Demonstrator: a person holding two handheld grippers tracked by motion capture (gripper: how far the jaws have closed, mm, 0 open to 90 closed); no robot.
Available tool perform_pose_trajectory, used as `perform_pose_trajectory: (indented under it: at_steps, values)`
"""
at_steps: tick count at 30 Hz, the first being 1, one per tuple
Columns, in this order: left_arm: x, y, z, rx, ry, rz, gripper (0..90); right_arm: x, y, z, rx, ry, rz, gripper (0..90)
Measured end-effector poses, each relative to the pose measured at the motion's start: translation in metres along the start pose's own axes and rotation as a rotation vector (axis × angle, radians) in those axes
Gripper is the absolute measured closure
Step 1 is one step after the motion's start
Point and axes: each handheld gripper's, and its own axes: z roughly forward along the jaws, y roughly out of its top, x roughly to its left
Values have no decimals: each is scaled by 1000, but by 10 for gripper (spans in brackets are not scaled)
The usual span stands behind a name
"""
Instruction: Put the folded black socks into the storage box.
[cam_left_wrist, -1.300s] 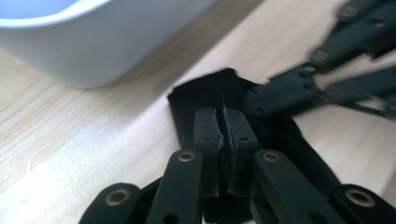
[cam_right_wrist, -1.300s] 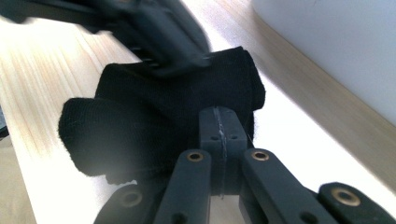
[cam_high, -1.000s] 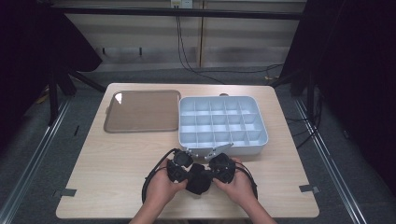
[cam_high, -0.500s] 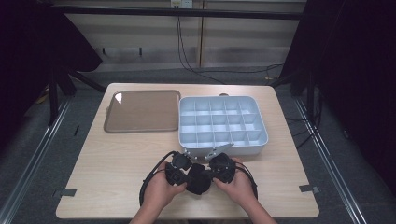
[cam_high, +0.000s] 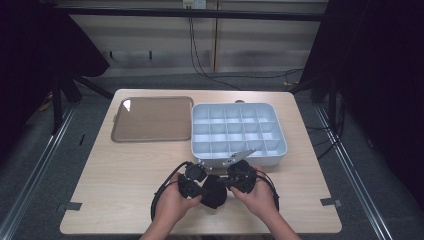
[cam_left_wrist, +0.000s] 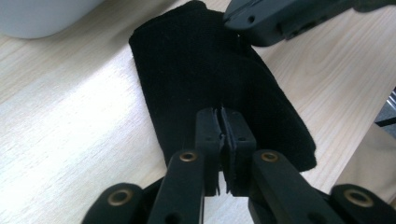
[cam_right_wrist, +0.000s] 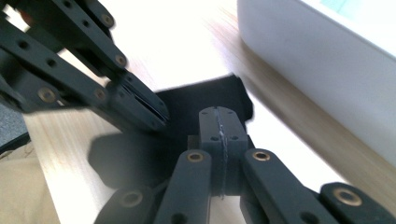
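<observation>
While both grippers sit just in front of the white compartment box (cam_high: 239, 133), the left gripper (cam_left_wrist: 220, 122) has its jaws pressed together, tips over the black cloth (cam_left_wrist: 219, 79), possibly pinching a fold, though the dark fabric hides that. The right gripper (cam_right_wrist: 218, 122) is likewise closed tight, pads meeting at the cloth's edge nearest the box, with no gap showing. The cloth lies flat on the table (cam_high: 120, 170), between the two hands, near the box's front wall.

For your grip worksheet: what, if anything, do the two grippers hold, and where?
Both jaw pairs are shut over the black cloth; whether the left gripper or right gripper pinches it cannot be told.
</observation>
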Motion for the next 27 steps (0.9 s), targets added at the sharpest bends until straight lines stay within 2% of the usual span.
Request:
perform_pose_trajectory:
  at_steps: [3,6,8,10,13,15,19,22,27]
  values:
    - [-1,1,0,-1,3,0,830,5,0,5,9,23,-7,896]
    - [-1,1,0,-7,-5,-3,811,7,-5,11,35,23,-14,888]
    - [0,1,-2,-12,0,-1,771,4,-8,11,28,29,1,855]
    - [1,1,-6,-28,22,2,682,2,-8,10,29,11,5,814]
    - [5,0,-14,-71,59,6,515,0,-9,9,45,1,-9,818]
    - [12,-2,-20,-89,94,-8,454,-1,-10,9,44,8,-3,813]
    - [29,-9,-26,-88,154,-52,449,-5,-13,10,25,20,9,809]
    - [34,-14,-19,-50,166,-44,449,-5,-12,11,25,18,8,808]
    - [28,-16,-5,-22,155,-14,433,-5,-9,12,33,8,3,790]
